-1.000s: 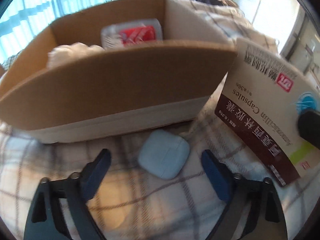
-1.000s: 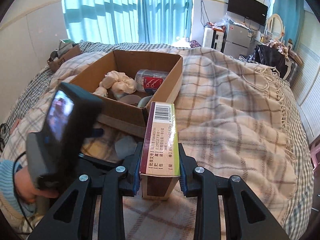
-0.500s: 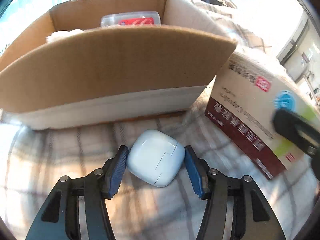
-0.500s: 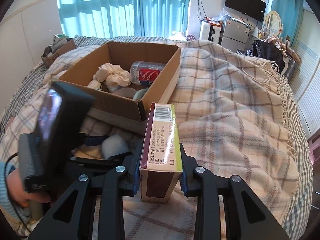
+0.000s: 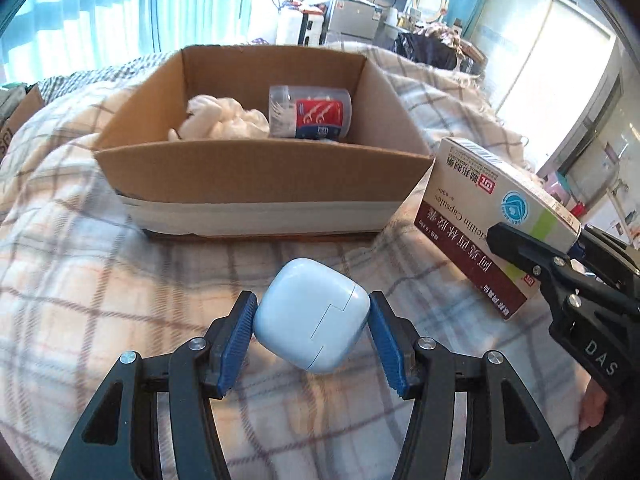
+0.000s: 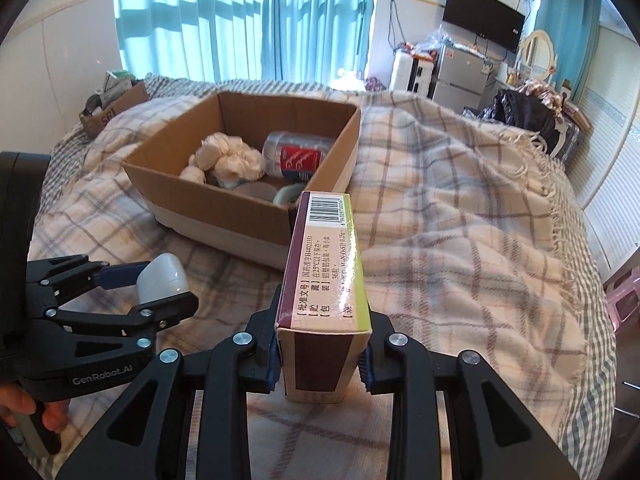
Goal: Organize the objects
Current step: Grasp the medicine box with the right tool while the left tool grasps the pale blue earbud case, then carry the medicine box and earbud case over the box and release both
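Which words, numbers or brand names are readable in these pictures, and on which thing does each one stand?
"GenRobot.AI": on the left gripper.
"DAS": on the right gripper.
"Capsules": on the medicine box, after a half-hidden word.
"36": on the medicine box's narrow side, among Chinese print too small to read.
Barcode digits: blurred.
Label on the plastic jar: unreadable.

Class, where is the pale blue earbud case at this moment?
In the left wrist view, the earbud case sits low and central, clamped in the left tool above the plaid blanket, just in front of the cardboard box.
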